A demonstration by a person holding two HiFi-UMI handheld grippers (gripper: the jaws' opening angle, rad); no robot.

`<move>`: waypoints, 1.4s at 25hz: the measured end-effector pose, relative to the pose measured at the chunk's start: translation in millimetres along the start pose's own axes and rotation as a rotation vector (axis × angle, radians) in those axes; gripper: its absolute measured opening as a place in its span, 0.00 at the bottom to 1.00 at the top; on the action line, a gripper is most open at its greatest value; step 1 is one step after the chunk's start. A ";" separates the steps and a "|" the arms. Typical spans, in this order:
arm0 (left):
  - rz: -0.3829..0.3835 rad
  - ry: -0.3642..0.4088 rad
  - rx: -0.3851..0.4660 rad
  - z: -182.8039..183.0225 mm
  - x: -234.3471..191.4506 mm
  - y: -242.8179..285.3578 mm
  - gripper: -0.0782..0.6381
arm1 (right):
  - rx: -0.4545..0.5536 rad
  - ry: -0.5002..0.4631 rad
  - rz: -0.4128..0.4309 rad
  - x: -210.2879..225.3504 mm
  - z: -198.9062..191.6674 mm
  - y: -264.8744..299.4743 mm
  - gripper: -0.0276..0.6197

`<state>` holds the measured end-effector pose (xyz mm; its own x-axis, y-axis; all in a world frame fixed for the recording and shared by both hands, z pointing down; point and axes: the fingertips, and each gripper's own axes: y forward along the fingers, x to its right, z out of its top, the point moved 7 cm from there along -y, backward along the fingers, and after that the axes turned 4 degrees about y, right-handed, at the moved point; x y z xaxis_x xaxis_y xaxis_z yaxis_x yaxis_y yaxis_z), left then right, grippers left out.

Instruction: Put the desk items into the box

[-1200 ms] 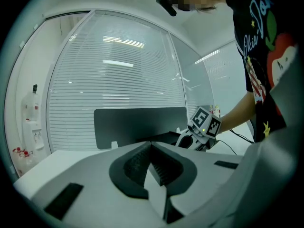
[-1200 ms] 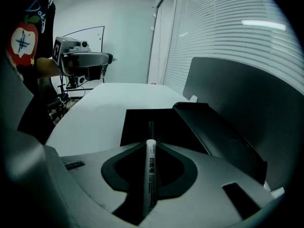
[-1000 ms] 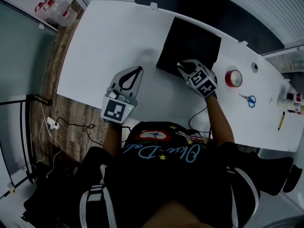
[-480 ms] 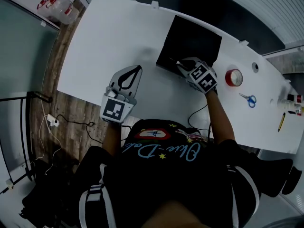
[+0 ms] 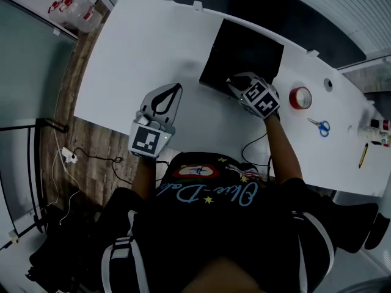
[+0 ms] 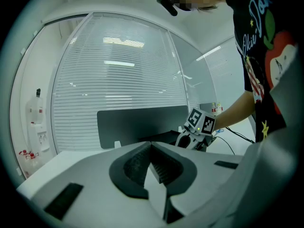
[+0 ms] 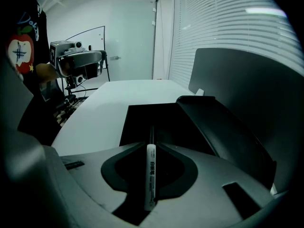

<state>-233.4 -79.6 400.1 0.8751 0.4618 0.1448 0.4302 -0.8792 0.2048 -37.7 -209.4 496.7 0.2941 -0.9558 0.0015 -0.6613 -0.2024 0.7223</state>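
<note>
The right tool (image 7: 151, 145) is clamped on a marker (image 7: 150, 177), which lies along the jaws with its dark end pointing into the open black box (image 5: 245, 49). The tool sits at the box's near edge. The marker looks light and stiff, with a smooth barrel that could pivot in the pads, so a mid-barrel grip like this one suits it. The left tool (image 5: 171, 92) hovers over the counter (image 5: 140, 47), jaws together and empty. Tape (image 5: 300, 98) and scissors (image 5: 318, 127) lie well to the right, not yet boxed.
</note>
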 end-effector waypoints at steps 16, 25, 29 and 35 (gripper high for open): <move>-0.003 0.017 0.011 4.7 5.7 -1.1 0.10 | 0.097 -0.001 -0.118 1.6 3.0 -22.2 0.05; -0.025 0.026 0.026 7.5 11.0 -0.2 0.10 | 0.188 0.048 -0.185 -6.6 4.3 -46.7 0.05; -0.038 0.031 0.036 10.4 13.3 1.4 0.10 | 0.224 0.069 -0.204 -10.6 4.7 -59.2 0.05; -0.053 0.043 0.042 12.5 16.7 1.9 0.10 | 0.279 0.097 -0.247 -14.8 5.1 -77.6 0.05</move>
<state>-215.2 -75.0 390.8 0.8408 0.5117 0.1767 0.4852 -0.8571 0.1730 5.8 -180.7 437.1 0.5232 -0.8490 -0.0741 -0.7207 -0.4872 0.4931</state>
